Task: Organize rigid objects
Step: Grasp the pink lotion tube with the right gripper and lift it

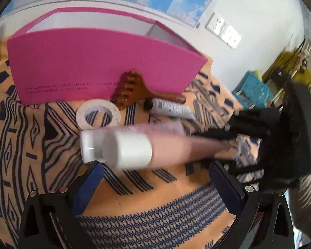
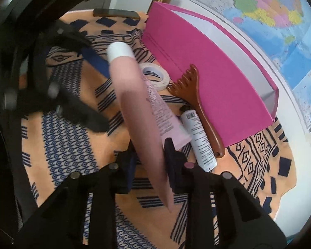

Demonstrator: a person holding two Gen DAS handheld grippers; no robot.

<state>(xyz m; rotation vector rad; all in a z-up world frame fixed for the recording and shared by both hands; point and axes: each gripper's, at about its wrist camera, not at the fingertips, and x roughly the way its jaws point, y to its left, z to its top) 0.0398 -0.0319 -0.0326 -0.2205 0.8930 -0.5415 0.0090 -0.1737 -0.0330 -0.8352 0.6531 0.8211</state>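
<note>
Pink tube (image 2: 139, 108) clamped near its crimped tail in the right claw (image 2: 150, 161), lifted clear of the cloth; left claw (image 1: 155, 178) spread apart, holding nothing; pick-up step likely done; next, carry ahead over pink box (image 2: 207, 78), then release.

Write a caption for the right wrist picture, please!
Right tongs grip a pink tube above the patterned cloth, beside the pink box.

The held pink tube (image 2: 141, 112) is blurry and hides part of the tube behind (image 2: 165, 120). The comb (image 1: 134, 89) covers some box (image 1: 97, 62) words.
</note>
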